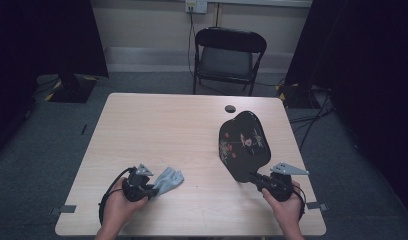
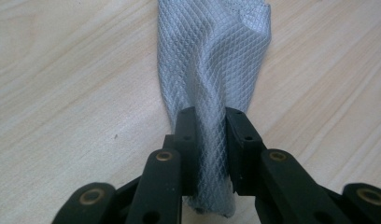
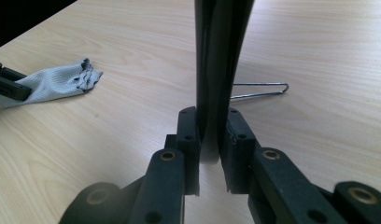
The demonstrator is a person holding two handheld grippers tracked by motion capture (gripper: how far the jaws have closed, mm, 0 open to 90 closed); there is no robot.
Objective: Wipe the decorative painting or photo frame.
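Note:
A grey mesh cloth (image 1: 170,180) lies crumpled on the wooden table (image 1: 162,125) near its front left. My left gripper (image 1: 151,189) is shut on the cloth's near end; in the left gripper view the pads of my left gripper (image 2: 211,135) pinch the cloth (image 2: 212,60). A black lacquered plate (image 1: 243,142) with a red and white flower pattern stands tilted at the right. My right gripper (image 1: 253,177) is shut on its lower edge. Seen edge-on in the right gripper view, the plate (image 3: 221,56) sits between the pads of my right gripper (image 3: 211,135).
A thin wire stand (image 3: 261,91) lies on the table behind the plate. A small dark disc (image 1: 230,108) sits near the table's far edge. A black folding chair (image 1: 227,55) stands beyond the table. The cloth (image 3: 53,84) lies far left in the right gripper view.

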